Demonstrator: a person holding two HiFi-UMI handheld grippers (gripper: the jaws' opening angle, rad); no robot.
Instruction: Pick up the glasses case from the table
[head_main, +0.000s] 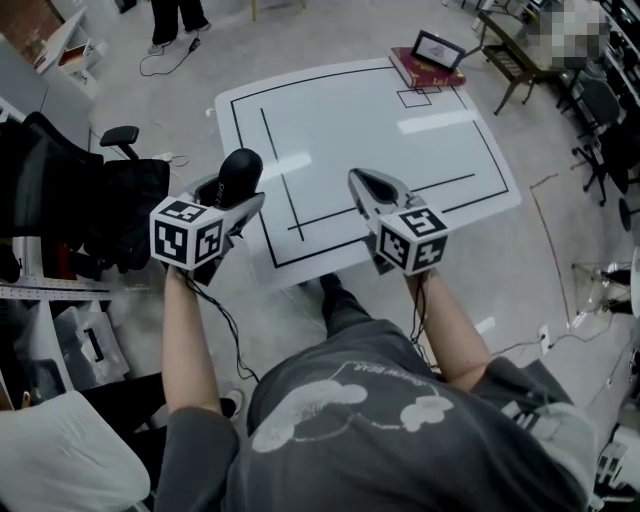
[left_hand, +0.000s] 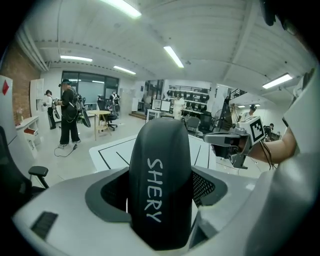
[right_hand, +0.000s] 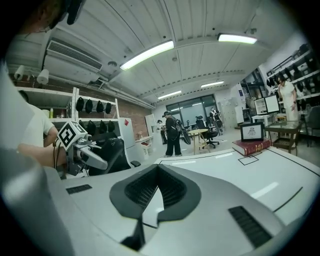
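A black glasses case (head_main: 240, 172) with white lettering stands upright between the jaws of my left gripper (head_main: 235, 195), which is shut on it and holds it in the air off the left edge of the white table (head_main: 380, 130). In the left gripper view the glasses case (left_hand: 160, 185) fills the middle, clamped by both pads. My right gripper (head_main: 372, 185) hovers over the table's near edge, its tips together and nothing in them. The right gripper view shows its jaws (right_hand: 157, 167) meeting at the front above the bare table top (right_hand: 260, 175).
A red book (head_main: 425, 68) with a small framed screen (head_main: 437, 48) on it lies at the table's far right corner. A black office chair (head_main: 120, 140) stands left of the table, a wooden bench (head_main: 510, 50) at the far right. A person (head_main: 175, 20) stands beyond.
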